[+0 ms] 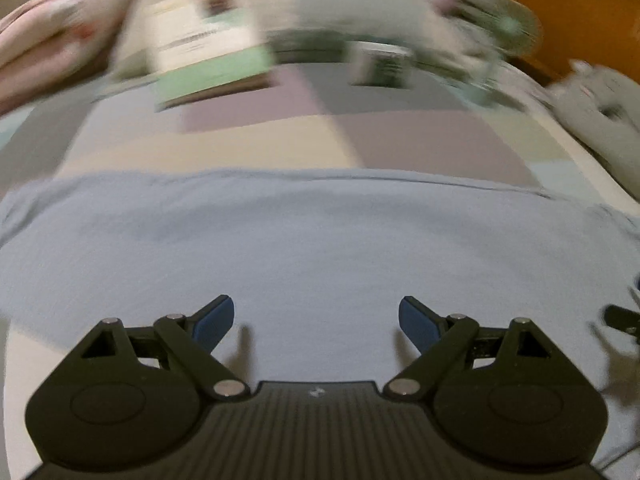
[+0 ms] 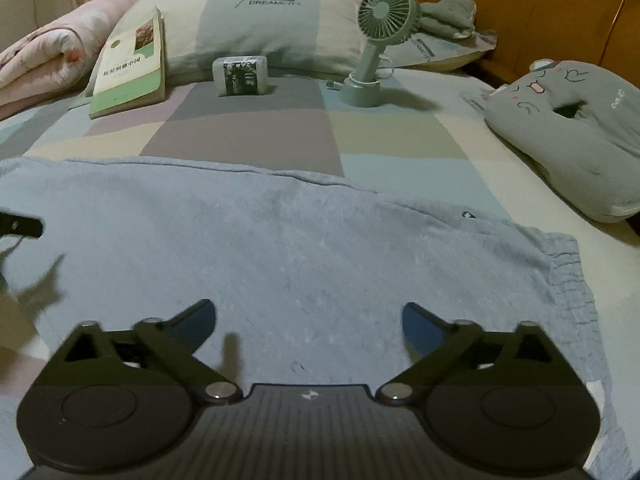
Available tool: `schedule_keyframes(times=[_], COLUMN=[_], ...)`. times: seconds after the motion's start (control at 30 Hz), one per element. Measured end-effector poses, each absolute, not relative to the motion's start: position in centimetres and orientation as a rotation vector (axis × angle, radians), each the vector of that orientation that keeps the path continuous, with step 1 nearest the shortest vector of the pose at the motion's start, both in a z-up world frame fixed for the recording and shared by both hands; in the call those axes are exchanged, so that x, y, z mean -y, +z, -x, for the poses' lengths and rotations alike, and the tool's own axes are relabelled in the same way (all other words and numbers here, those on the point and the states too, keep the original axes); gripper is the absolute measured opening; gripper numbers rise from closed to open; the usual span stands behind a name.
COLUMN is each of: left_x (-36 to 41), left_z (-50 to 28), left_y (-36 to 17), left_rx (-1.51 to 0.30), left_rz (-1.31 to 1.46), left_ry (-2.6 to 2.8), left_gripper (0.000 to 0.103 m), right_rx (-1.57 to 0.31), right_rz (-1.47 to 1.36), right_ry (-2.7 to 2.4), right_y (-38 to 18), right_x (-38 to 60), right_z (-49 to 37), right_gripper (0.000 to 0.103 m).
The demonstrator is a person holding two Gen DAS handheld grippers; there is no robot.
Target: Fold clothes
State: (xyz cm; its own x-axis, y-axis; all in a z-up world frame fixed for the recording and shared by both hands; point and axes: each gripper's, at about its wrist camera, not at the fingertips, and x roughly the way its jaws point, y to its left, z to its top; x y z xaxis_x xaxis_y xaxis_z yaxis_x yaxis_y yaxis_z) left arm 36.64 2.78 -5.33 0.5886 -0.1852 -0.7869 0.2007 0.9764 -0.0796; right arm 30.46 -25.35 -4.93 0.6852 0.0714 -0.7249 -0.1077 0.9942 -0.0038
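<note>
blue garment (image 2: 280, 248) flat on bed (image 2: 400, 136)

Both wrist views hover low over the blue garment (image 2: 280, 248), facing the pillow (image 2: 256, 24).

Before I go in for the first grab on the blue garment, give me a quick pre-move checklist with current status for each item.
1. Left tongs open and empty: ok.
2. Right tongs open and empty: ok.
3. Blue garment spread flat on the bed sheet: ok, though its right end is bunched.
4. Nothing lying on the garment: ok in both views.
5. Book, fan and grey plush cushion lie off the garment: ok.
6. Near edge of the garment, to grab: cannot tell, hidden under the tongs.
</note>
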Motion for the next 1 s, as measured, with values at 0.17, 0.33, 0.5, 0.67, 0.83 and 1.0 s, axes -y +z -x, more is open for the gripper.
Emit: schedule_keyframes(times=[0.17,0.33,0.5,0.67,0.83,1.0], left_x=[4.8,8.3,3.3,-5.2,-11.5,-14.3], left_z=[-40.6,-44.4,-45.9,-46.4,-46.7,-46.9], left_y=[-4.3,-7.6,-9.0,-9.2,-9.1,-7.3], left_rx=[-0.911,-0.957,-0.954,-0.962,-0.990,-0.963], left_rz=[0.124,0.194,0.327,0.363,0.424,0.377], left_ry=[-0.600,-0.726,-0.743,-0.589,-0.447,-0.334], left_gripper=[0.093,0.093,0.091,0.091,0.093,0.093], right_rx=[-0.815,-0.833,-0.837,-0.843,-0.837,-0.829], right_rz=[0.020,-0.030,-0.027,-0.020,-0.012,-0.022], right_ry=[0.162,0.217,0.227,0.218,0.211,0.211], right_y=[-5.4,-6.1,-6.5,-7.1,-7.2,-7.2], right_x=[26.2,26.9,26.9,26.6,26.4,26.4], right_z=[-30.0,-30.0,-30.0,-30.2,-30.2,-30.1], right_gripper=[0.103,0.103,0.103,0.103,0.103,0.103])
